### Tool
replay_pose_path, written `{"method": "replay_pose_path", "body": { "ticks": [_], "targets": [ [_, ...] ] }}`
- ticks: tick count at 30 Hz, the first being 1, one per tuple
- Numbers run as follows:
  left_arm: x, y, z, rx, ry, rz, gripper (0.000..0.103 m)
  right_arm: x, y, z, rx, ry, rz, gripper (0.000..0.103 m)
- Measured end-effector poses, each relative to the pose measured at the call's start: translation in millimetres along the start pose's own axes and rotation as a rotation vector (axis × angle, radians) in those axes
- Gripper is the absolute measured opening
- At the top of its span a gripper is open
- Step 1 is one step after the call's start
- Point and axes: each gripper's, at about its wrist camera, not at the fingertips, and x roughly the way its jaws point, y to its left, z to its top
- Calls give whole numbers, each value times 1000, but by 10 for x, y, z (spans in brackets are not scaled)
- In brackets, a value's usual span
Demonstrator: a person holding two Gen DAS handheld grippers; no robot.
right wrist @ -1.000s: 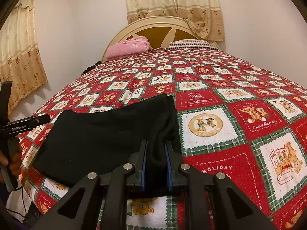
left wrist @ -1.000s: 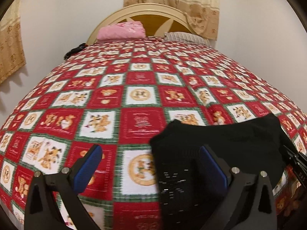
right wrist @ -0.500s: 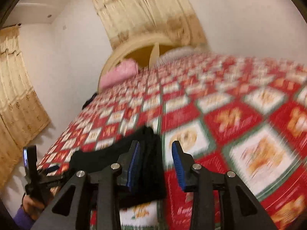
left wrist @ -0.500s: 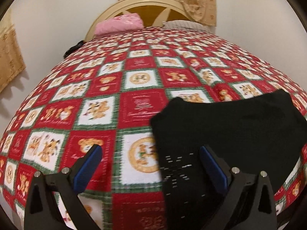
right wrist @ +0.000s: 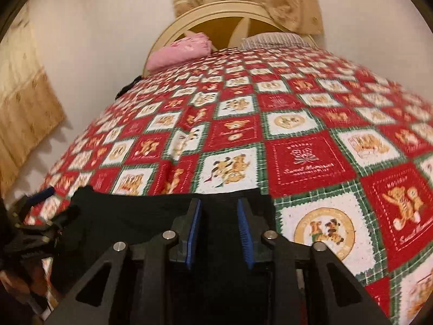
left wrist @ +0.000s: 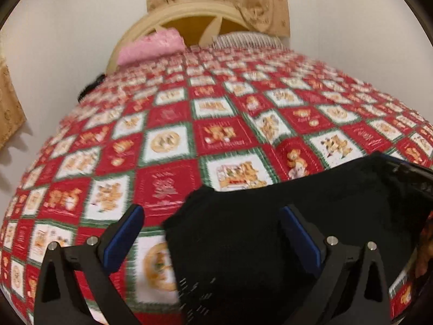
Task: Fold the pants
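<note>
The pants [left wrist: 284, 216] lie as a compact folded bundle at 6 o'clock on the bed [left wrist: 216, 108], seemingly nearly done. Left tool [left wrist: 211, 233] gapes wide, empty; right tool [right wrist: 219, 230] is partly open, gripping nothing.

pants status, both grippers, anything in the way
Left gripper open wide over the pants' near edge. Right gripper open, nothing pinched. Black pants lie folded flat on the quilt. Nothing in the way.

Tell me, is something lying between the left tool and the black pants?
Nothing visible does. The open left tool hangs directly over the folded black fabric pants on the red patchwork quilt.
</note>
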Motion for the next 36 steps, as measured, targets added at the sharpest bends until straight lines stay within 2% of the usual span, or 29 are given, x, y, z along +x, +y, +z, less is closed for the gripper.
{"method": "replay_pose_path", "body": {
  "ticks": [3,7,12,14,17,20,24,27,28,29,30,31,33,36],
  "targets": [
    [254,33,8,-54,101,-19,103,2,-57,-18,24,-4,13,21],
    [322,150,9,-134,153,-65,103,-86,20,1,2,-39,14,21],
    [329,167,-52,-161,151,-79,103,-496,204,-116,-54,-145,10,23],
    [328,172,-71,-166,148,-83,103,-604,235,-228,-76,-149,-25,23],
    [327,194,-76,-175,145,-94,103,-637,162,-435,-69,-109,-53,23],
    [318,196,-78,-174,142,-92,103,-654,70,-578,-56,-121,-45,23],
    [282,192,-62,-159,144,-80,103,-666,102,-581,-61,-123,-59,23],
    [144,245,-76,-149,134,-76,103,-779,76,-526,-13,-153,-30,24],
    [94,270,-89,-149,126,-75,103,-860,47,-507,8,-189,-24,31],
    [-24,324,-124,-155,103,-81,103,-915,26,-491,21,-212,-25,53],
    [-79,368,-143,-163,89,-86,103,-959,5,-480,34,-235,-25,67],
    [-167,424,-178,-179,66,-95,103,-997,-38,-474,49,-262,-19,86],
    [-294,550,-249,-234,45,-120,103,-989,-83,-465,64,-258,-11,87],
    [-275,612,-301,-278,61,-157,103,-790,-146,-492,91,-170,10,87]
  ]
}}
